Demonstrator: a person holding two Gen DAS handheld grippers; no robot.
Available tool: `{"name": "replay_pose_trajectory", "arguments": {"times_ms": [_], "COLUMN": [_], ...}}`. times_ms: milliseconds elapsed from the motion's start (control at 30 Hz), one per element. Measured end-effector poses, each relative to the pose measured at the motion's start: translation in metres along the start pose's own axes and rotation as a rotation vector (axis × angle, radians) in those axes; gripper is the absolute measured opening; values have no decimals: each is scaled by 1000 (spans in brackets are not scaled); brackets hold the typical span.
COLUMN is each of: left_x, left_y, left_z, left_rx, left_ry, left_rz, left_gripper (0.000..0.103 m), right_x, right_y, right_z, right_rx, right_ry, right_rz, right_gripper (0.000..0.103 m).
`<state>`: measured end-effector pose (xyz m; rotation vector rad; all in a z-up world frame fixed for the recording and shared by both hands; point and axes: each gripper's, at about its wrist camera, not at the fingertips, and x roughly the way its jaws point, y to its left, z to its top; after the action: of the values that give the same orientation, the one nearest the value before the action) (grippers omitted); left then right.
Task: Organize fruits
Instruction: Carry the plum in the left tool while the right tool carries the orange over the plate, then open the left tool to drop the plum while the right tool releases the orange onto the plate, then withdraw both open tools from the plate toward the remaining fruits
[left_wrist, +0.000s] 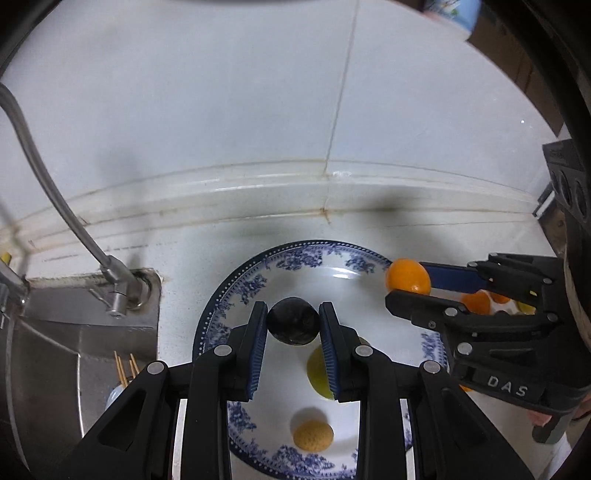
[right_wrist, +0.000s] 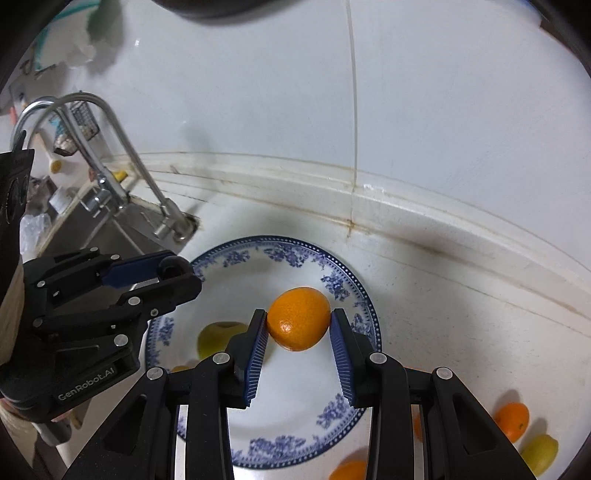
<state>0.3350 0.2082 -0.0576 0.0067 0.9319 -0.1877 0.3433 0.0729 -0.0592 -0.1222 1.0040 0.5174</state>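
A blue-and-white plate (left_wrist: 295, 254) lies on the white counter; it also shows in the right wrist view (right_wrist: 295, 251). My left gripper (left_wrist: 293, 321) is shut on a dark round fruit (left_wrist: 293, 321) above the plate. My right gripper (right_wrist: 298, 325) is shut on an orange (right_wrist: 298, 323) over the plate's right rim; the orange shows in the left wrist view (left_wrist: 408, 276) too. On the plate lie a yellow-green fruit (left_wrist: 318, 373) and a small bumpy yellow fruit (left_wrist: 313, 435). The yellow-green fruit also shows in the right wrist view (right_wrist: 218, 338).
A steel sink (left_wrist: 74, 332) with a tap (left_wrist: 118, 288) lies left of the plate. A tiled wall with a raised ledge (left_wrist: 325, 184) runs behind. More oranges (right_wrist: 511, 421) and a yellow-green fruit (right_wrist: 539, 454) lie on the counter to the right.
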Motion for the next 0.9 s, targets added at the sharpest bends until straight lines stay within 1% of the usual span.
{"name": "replay_pose_trajectory", "arguments": {"times_ms": [100, 200, 433, 467, 500, 533, 600, 700, 800, 900], "left_x": [11, 17, 18, 18, 18, 17, 15, 5, -8, -21], "left_y": [3, 3, 1, 1, 1, 1, 1, -3, -7, -14], "left_z": [3, 4, 4, 4, 4, 4, 3, 3, 2, 1], "left_rx": [-19, -20, -6, -8, -8, -10, -13, -9, -9, -12], "left_ry": [32, 47, 44, 44, 44, 43, 46, 37, 20, -6], "left_rz": [-10, -6, 8, 9, 10, 8, 1, 12, 28, 25], "left_gripper": [28, 28, 28, 28, 29, 29, 29, 29, 29, 30], "right_x": [11, 18, 29, 29, 29, 27, 25, 18, 6, -10], "right_y": [-4, -6, -10, -10, -10, -10, -10, -10, -8, -8], "right_z": [2, 2, 3, 3, 2, 2, 2, 0, -2, -5], "right_rx": [20, 25, 44, 45, 48, 47, 44, 35, 25, 28], "right_ry": [28, 46, 66, 65, 64, 59, 52, 37, 9, -22], "right_rz": [9, 9, 10, 10, 11, 10, 7, -1, -21, -22], "right_gripper": [36, 36, 36, 38, 42, 43, 43, 43, 43, 43]}}
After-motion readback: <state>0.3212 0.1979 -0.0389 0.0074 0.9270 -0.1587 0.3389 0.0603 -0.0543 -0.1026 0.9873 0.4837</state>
